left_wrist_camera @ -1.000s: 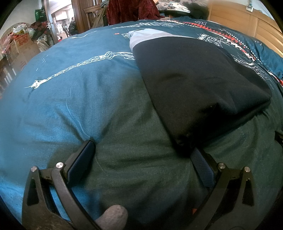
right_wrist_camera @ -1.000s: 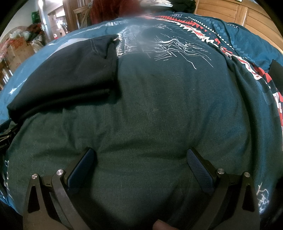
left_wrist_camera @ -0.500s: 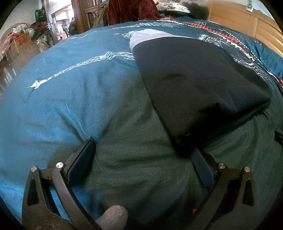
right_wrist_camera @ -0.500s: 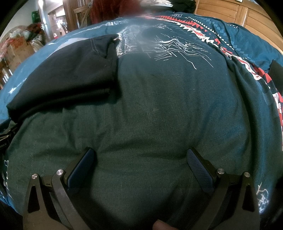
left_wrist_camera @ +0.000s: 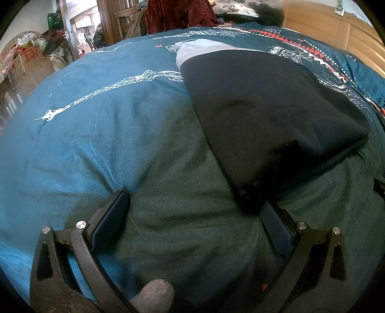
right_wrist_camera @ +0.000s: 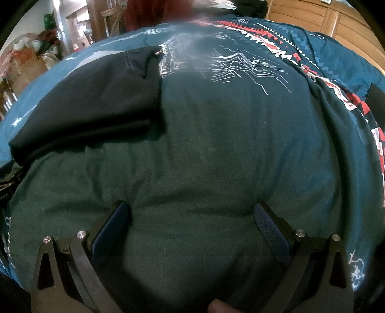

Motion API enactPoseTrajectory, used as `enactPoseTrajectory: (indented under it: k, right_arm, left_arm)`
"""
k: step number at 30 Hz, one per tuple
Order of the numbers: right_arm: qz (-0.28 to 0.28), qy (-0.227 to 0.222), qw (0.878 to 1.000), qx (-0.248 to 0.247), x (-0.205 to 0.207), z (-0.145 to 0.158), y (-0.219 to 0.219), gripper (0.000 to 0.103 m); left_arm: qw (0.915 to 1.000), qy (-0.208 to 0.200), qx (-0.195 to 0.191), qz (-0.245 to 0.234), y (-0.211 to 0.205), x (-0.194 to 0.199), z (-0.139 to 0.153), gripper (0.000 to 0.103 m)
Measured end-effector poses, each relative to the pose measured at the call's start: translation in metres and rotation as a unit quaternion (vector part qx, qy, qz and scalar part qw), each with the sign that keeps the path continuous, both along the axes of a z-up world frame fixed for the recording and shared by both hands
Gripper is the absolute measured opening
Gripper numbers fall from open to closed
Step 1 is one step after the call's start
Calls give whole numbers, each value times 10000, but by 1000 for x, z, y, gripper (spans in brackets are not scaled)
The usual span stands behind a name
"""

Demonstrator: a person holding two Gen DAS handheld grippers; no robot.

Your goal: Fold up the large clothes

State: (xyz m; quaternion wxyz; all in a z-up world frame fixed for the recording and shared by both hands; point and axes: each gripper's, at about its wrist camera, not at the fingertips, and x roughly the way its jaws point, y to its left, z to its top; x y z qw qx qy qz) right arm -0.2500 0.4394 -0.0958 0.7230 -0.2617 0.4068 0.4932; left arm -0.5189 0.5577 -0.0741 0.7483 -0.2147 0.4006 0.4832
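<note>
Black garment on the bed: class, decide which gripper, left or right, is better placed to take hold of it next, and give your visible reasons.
Probably the left gripper: the black garment has its near corner at one open finger. The right gripper, also open, sits over teal bedding, apart from the garment.

Folded dark garment (left_wrist_camera: 269, 120) on teal bedspread (left_wrist_camera: 108, 144)

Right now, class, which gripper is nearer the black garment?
Left. The left gripper has one finger at the black garment corner; the right gripper sits apart on the bedspread.

Matt woven teal bedcover (left_wrist_camera: 101, 144), soft black cloth garment (left_wrist_camera: 272, 115), textured blue rubber fingers (right_wrist_camera: 269, 228), glossy wooden headboard (right_wrist_camera: 336, 21).
</note>
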Motion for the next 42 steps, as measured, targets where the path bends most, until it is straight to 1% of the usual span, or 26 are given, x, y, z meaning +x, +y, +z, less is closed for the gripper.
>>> enactPoseTrajectory:
  k: [42]
  right_arm:
    - [45,23,10000,19,4,-2,-1,103]
  left_arm:
    - [10000,2,5,1,0,0,0,103]
